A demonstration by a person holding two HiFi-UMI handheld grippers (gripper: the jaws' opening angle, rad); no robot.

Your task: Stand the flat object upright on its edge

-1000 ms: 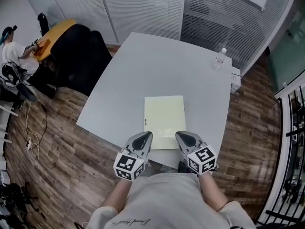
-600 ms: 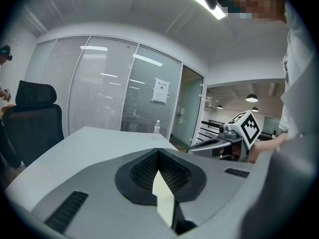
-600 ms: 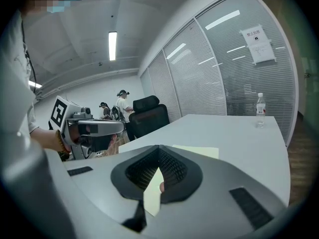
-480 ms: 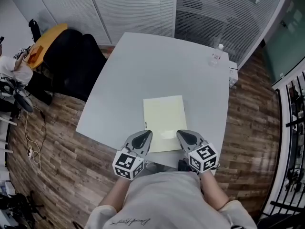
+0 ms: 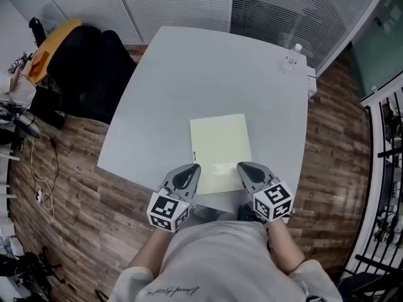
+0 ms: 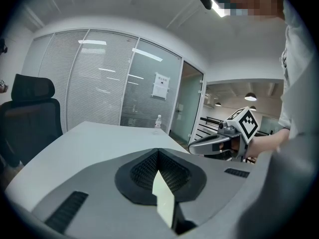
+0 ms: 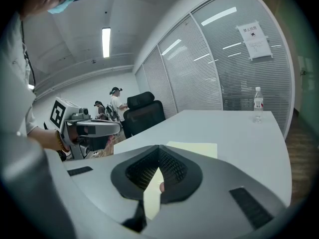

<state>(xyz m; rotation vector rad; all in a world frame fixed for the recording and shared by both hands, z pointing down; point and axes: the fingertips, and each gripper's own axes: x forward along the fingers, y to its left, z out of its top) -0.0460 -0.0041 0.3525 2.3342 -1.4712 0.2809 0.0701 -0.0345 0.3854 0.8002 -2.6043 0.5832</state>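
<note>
Left tongs (image 5: pixel 191 170), right tongs (image 5: pixel 245 168) closed, empty, by pale sheet (image 5: pixel 219 145) flat on grey table (image 5: pixel 189 74); wood floor (image 5: pixel 75 187).

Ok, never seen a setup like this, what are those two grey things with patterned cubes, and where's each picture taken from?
No robot: a person holds a two-jaw tool in each hand, the left gripper and the right gripper; the patterned cubes are part of them. One picture comes from a camera on the person's head; the other two from cameras on the grippers, looking along their jaws. On the table are a yellow sheet lying flat and, at the far corner, a water bottle. Both grippers' jaws are shut at the sheet's near corners; nothing looks gripped.
</note>
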